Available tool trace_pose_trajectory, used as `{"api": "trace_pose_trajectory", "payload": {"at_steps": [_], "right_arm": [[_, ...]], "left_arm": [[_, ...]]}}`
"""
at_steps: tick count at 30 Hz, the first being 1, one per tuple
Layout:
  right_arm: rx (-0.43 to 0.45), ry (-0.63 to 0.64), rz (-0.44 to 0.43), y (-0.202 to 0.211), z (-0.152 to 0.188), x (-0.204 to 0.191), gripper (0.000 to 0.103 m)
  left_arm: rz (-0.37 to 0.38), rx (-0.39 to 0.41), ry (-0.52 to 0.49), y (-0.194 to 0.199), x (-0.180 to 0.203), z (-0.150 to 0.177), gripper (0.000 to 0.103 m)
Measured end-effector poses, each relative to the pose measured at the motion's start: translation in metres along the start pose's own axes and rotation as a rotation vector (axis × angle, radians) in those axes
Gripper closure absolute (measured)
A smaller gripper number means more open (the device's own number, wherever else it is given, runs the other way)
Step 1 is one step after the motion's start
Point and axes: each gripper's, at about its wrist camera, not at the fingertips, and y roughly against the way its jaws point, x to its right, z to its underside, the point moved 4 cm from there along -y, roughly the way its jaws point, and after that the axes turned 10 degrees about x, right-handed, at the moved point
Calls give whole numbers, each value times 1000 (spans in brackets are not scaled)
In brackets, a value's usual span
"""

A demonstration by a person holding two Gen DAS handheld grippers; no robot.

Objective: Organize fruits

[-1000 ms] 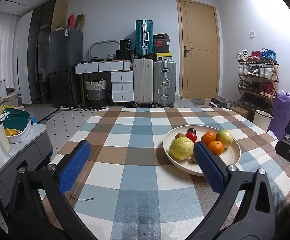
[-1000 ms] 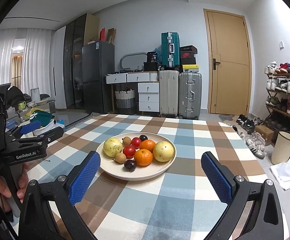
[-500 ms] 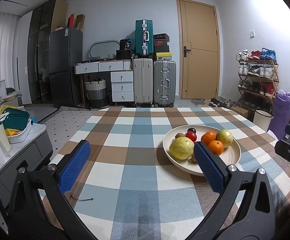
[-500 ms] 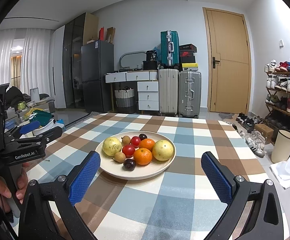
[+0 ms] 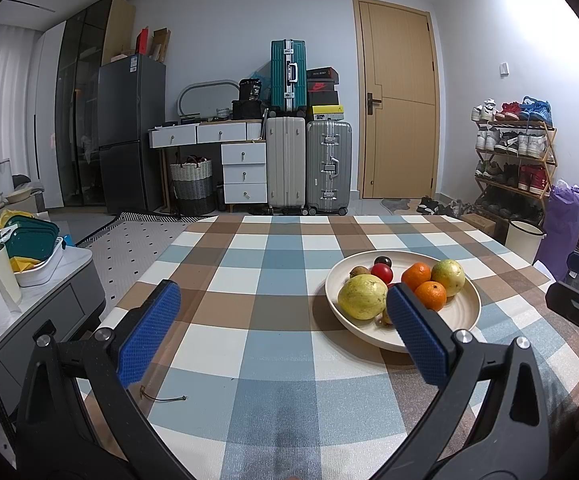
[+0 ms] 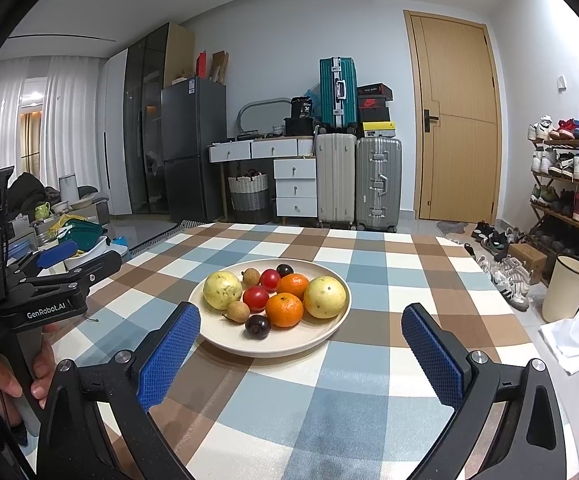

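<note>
A cream plate (image 6: 225, 338) (image 5: 465, 312) sits on the checked tablecloth and holds two yellow-green guavas (image 6: 222, 290), two oranges (image 6: 284, 310), two red tomatoes (image 6: 256, 297), two brown longans and two dark plums (image 6: 257, 325). My right gripper (image 6: 301, 350) is open, low over the cloth just in front of the plate, nothing between its blue pads. My left gripper (image 5: 283, 332) is open too, left of the plate; its right pad (image 5: 417, 340) overlaps the plate's near rim in its own view. In the right wrist view the left gripper (image 6: 55, 254) is seen at far left, held by a hand (image 6: 13, 376).
A small bent wire (image 5: 163, 398) lies on the cloth near the left gripper. A low cabinet with a paper roll and a dish rack (image 5: 33, 256) stands left of the table. Suitcases, drawers and a fridge line the far wall; a shoe rack (image 6: 565, 200) and a bin stand right.
None of the fruit has moved. The right gripper has edged slightly towards the plate; the left gripper has stayed put.
</note>
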Motion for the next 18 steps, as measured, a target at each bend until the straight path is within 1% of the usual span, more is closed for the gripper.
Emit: {"api": "trace_pose_trajectory", "payload": {"at_steps": [10,13,18], "right_arm": [[-1,0,0,0,0,0,0],[0,-1,0,0,-1,0,0],[-1,-1,0,0,0,0,0]], "left_arm": [[-1,0,1,1,-1,0,0],[-22,2,6,0,-3,0,0],[-23,3,6,1,-4,-1,0]]}}
